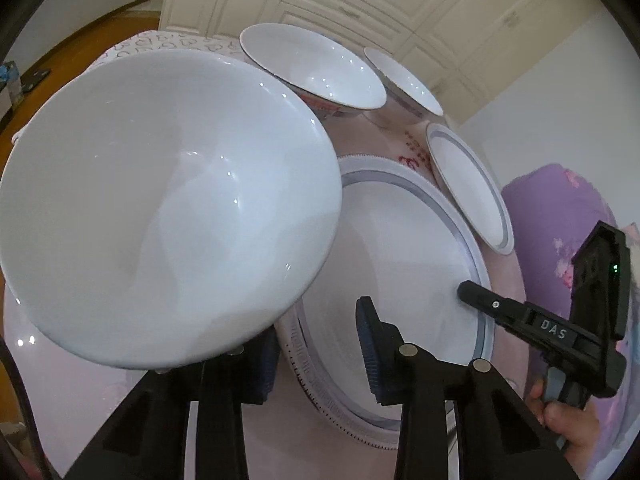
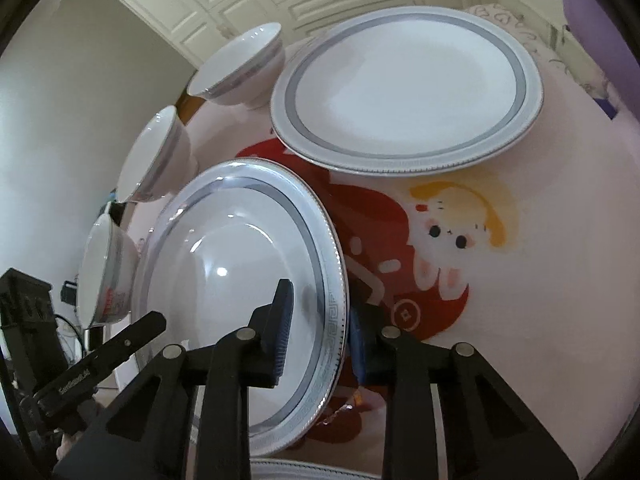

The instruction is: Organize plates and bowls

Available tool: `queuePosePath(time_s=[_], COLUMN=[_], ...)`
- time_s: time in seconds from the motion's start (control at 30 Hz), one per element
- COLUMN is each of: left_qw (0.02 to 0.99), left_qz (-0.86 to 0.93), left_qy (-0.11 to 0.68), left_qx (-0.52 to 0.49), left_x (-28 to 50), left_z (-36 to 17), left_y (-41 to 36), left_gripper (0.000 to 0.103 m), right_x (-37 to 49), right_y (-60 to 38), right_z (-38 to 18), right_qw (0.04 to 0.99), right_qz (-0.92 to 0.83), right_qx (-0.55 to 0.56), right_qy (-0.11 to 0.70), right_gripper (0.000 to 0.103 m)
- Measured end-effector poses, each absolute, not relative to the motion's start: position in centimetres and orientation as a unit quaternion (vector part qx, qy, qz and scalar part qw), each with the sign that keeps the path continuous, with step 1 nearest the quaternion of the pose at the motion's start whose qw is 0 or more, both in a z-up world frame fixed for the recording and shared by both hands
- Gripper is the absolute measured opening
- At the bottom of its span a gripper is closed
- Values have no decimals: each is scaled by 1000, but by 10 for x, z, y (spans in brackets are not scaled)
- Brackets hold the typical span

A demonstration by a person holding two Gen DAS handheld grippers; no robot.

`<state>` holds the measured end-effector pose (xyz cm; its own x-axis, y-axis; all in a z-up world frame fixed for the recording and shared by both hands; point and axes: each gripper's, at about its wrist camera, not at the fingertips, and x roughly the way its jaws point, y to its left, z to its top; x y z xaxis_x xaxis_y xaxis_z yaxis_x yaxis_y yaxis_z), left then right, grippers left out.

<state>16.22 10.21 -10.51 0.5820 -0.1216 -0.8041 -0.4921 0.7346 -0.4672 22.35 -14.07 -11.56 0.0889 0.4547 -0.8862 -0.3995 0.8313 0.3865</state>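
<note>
Gripping white bowl [image 1: 160,200] w/ left tool [image 1: 320,344], grey-rimmed plate [image 2: 240,280] w/ right tool [image 2: 320,336].

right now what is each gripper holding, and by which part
The left gripper is closed on the near rim of a plain white bowl. The right gripper clamps the near rim of a grey-banded plate.

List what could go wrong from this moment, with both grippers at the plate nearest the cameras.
1. The right gripper appears clamped on one rim of the banded plate, with the left gripper at the opposite rim. If the two lift unevenly, the glossy edge could slip free.
2. The large white bowl sits right against the left gripper and hides part of the plate's edge. Raising or tilting the plate may knock it.
</note>
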Motion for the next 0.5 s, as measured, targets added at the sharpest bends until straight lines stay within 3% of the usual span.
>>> queuePosePath(time_s=[0.5], left_qw=[822], left_qz=[110], left_qy=[424], left_qx=[-364], left_x=[153], left_z=[-104], left_y=[113], left_gripper=[31], right_x=[224], right_y=[-139], right_z=[-93], right_qw=[751], right_qz=[297], right_qx=[26], right_qy=[589], right_gripper=[26])
